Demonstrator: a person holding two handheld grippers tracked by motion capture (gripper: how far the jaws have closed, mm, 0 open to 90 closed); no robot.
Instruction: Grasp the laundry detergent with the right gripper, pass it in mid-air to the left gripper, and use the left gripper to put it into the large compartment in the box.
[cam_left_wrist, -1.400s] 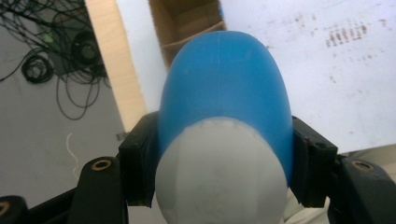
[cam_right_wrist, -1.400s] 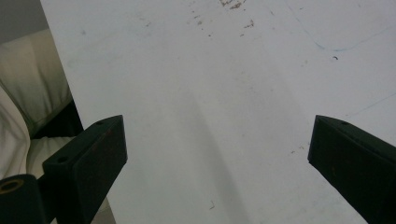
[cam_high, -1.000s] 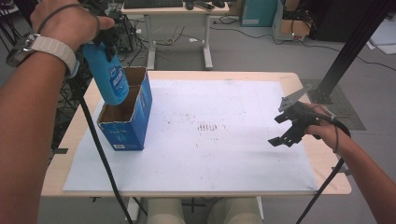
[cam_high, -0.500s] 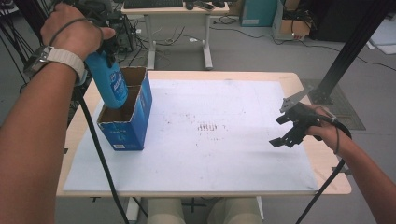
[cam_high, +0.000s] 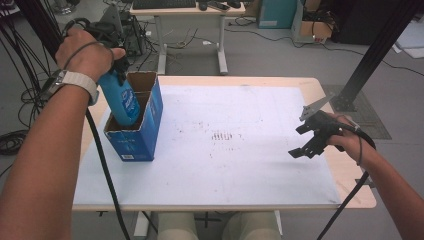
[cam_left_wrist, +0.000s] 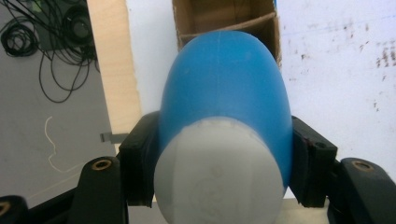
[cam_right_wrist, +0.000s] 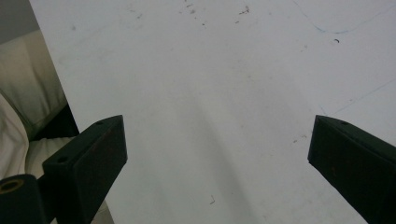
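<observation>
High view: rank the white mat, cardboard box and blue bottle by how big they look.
1. White mat, largest by far.
2. Cardboard box.
3. Blue bottle, smallest showing, though its lower part sits hidden inside the box.

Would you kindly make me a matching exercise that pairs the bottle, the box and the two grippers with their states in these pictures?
Things:
1. bottle
2. box
3. left gripper
4. right gripper

States:
A. jaws apart above the white sheet, holding nothing
B. open-topped, on the table's left side
C. blue, bottom end partly inside the box
D. shut on the bottle

Pairs: 1-C, 2-B, 3-D, 4-A
</observation>
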